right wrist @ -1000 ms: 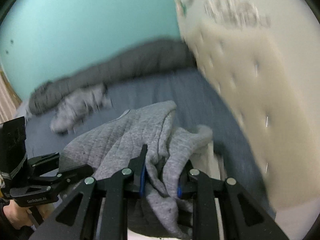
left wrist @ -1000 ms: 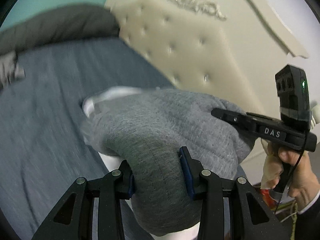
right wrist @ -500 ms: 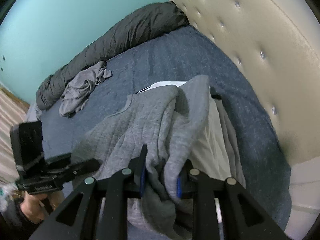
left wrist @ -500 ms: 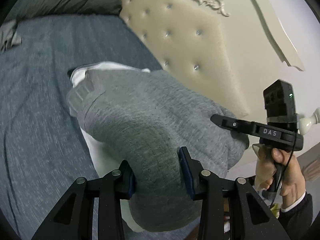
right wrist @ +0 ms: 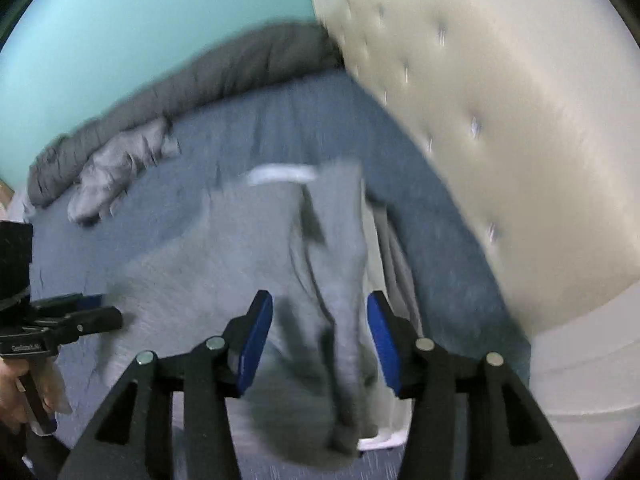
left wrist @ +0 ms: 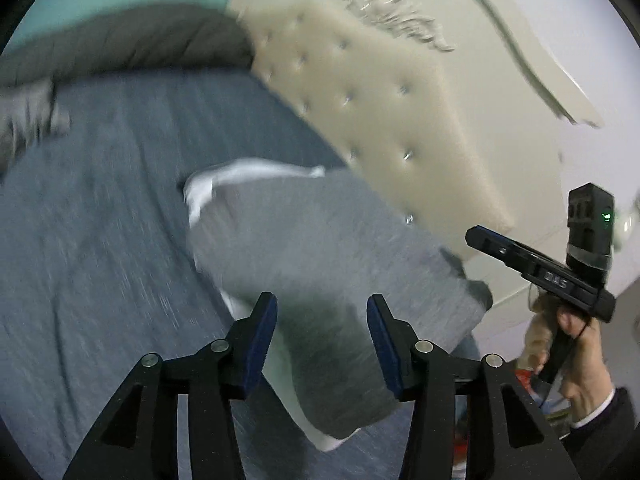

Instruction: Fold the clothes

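A folded grey sweater (left wrist: 312, 248) lies on top of a white garment (left wrist: 248, 172) on the blue bed (left wrist: 100, 220), close to the headboard. My left gripper (left wrist: 322, 320) hangs just above the sweater's near edge, jaws opening, pads clear of the cloth. In the right wrist view the same sweater (right wrist: 224, 264) sits bunched below my right gripper (right wrist: 320, 320), whose jaws are also opening with a fold of cloth loose between them. The right gripper (left wrist: 480, 240) shows at the sweater's right end, and the left gripper (right wrist: 108, 312) at its left end.
A cream tufted headboard (left wrist: 380, 120) rises right beside the pile. A dark grey rolled duvet (left wrist: 140, 40) lines the far edge of the bed against a teal wall. A crumpled grey garment (right wrist: 116, 172) lies by the duvet. A person's hand (left wrist: 580, 344) holds the right gripper.
Both grippers were shut on the grey sweater and carried it toward the headboard; now both sets of jaws have spread and the sweater rests on the white garment.
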`<move>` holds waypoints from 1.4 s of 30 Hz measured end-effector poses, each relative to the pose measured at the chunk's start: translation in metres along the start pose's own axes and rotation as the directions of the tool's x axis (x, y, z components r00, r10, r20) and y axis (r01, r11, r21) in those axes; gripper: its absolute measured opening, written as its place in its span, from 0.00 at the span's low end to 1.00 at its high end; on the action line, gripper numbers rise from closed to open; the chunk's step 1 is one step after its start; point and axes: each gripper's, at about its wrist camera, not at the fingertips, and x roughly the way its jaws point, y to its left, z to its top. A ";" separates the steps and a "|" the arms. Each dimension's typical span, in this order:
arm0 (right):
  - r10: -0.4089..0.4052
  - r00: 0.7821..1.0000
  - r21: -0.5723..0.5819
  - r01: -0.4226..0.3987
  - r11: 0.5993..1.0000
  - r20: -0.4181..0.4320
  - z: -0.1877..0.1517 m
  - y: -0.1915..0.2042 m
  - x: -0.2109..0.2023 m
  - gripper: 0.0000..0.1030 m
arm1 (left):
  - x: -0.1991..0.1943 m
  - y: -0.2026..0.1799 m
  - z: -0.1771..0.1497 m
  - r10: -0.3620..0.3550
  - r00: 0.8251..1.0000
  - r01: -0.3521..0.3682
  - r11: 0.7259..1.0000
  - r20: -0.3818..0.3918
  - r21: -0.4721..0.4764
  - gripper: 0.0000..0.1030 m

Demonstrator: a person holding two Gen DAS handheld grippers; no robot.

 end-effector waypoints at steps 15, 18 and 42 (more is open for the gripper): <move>0.031 0.999 0.006 -0.031 0.999 0.030 -0.083 -0.005 0.042 0.00 | 0.063 -0.020 -0.058 0.056 0.994 -0.039 0.983 -0.094 0.180 0.50; 0.054 0.997 0.052 -0.057 0.997 0.050 -0.092 -0.011 0.048 0.00 | 0.064 -0.019 -0.056 0.058 0.994 -0.042 0.984 -0.091 0.171 0.50; -0.067 0.995 0.149 0.057 0.987 0.067 -0.038 -0.026 0.054 0.00 | 0.059 -0.024 -0.050 0.038 0.996 -0.023 0.983 -0.081 0.182 0.49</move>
